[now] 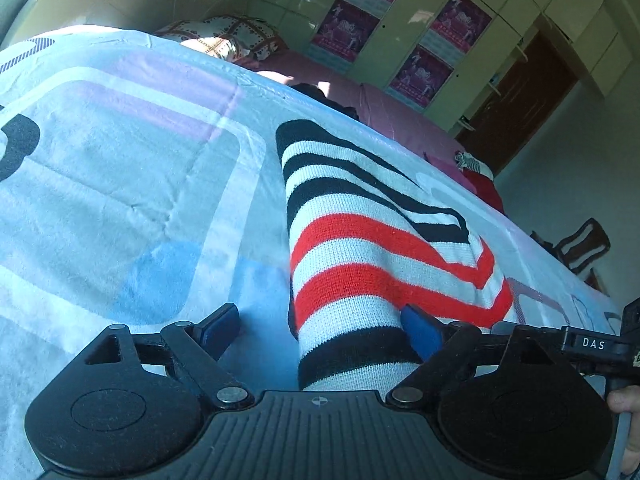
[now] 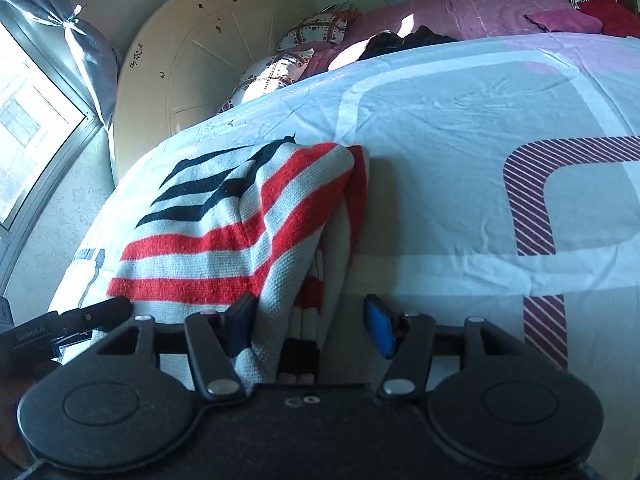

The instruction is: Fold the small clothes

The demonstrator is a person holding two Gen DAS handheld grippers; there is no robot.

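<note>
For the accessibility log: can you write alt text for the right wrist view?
A folded red, white and black striped knit garment lies on a pale blue patterned bedsheet, its near edge between the open right gripper fingers. Pillows and a pink cover lie behind.

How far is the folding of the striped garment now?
Done: the striped knit garment lies doubled on the bed sheet, one layer over another. In hand: nothing is gripped; the left tool and right tool are open around its near edge. Left: I cannot tell whether another fold is needed.
</note>
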